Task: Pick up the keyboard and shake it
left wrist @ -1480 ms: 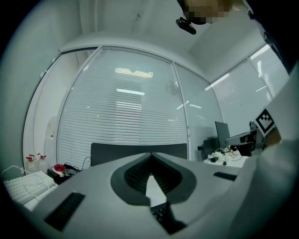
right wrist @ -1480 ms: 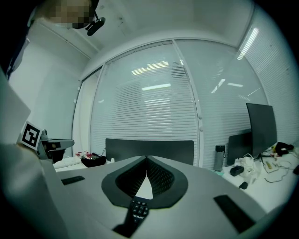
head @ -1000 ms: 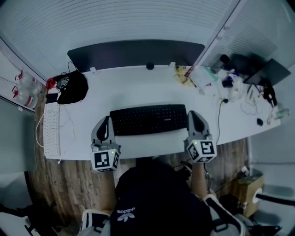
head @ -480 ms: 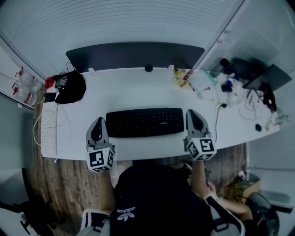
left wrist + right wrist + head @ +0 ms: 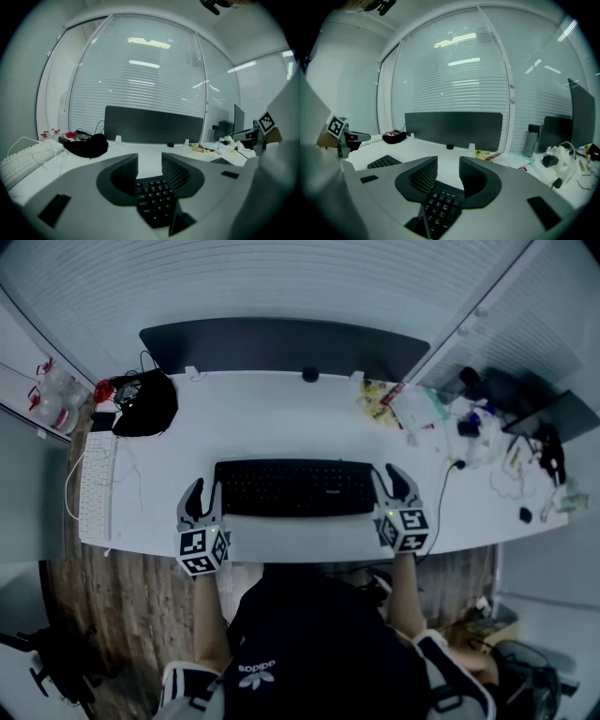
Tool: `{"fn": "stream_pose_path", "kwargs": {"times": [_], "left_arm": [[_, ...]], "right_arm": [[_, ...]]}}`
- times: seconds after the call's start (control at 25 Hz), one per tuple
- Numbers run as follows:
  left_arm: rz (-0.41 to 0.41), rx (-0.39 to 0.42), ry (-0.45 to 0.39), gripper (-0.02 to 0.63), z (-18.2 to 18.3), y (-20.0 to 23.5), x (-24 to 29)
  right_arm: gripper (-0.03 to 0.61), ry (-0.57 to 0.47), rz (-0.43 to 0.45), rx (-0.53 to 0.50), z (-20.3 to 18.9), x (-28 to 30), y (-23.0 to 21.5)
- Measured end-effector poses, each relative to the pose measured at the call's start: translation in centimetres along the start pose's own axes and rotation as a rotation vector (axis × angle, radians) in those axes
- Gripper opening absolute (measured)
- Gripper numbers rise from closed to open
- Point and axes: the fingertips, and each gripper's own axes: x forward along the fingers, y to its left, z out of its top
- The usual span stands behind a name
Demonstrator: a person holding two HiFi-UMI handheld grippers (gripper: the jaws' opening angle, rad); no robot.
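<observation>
- The keyboard point(image 5: 295, 487) lies flat on the desk point(image 5: 281, 418), not lifted yet.
- Your left gripper point(image 5: 202, 493) and right gripper point(image 5: 391, 482) have just been opening. Each stands moderately wide, with a keyboard end in its gap (nothing pressed).
- Next, close both evenly on the ends, then lift.

Long white table point(image 5: 272, 423), dark panel point(image 5: 281, 345) along far edge. Lying on top: black keyboard point(image 5: 295, 487) centred near front edge; white keyboard point(image 5: 96, 491) at left end; black bag point(image 5: 147, 407) at back left; round black object point(image 5: 309, 375) at back centre; papers point(image 5: 417, 407) and small clutter at right end.
</observation>
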Motion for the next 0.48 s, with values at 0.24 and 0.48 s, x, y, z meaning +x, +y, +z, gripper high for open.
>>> {"fn": "stream_pose_path", "kwargs": {"times": [0.24, 0.48], "left_arm": [[-0.015, -0.062, 0.133, 0.179, -4.3, 1.2, 2.8], [-0.052, -0.138, 0.277, 0.199, -8.5, 1.6, 4.9]], "right_arm": [[0.147, 0.112, 0.023, 0.018, -3.3, 2.7, -0.4], [0.179, 0.222, 0.042, 0.068, -7.1, 4.6, -1.4]]}}
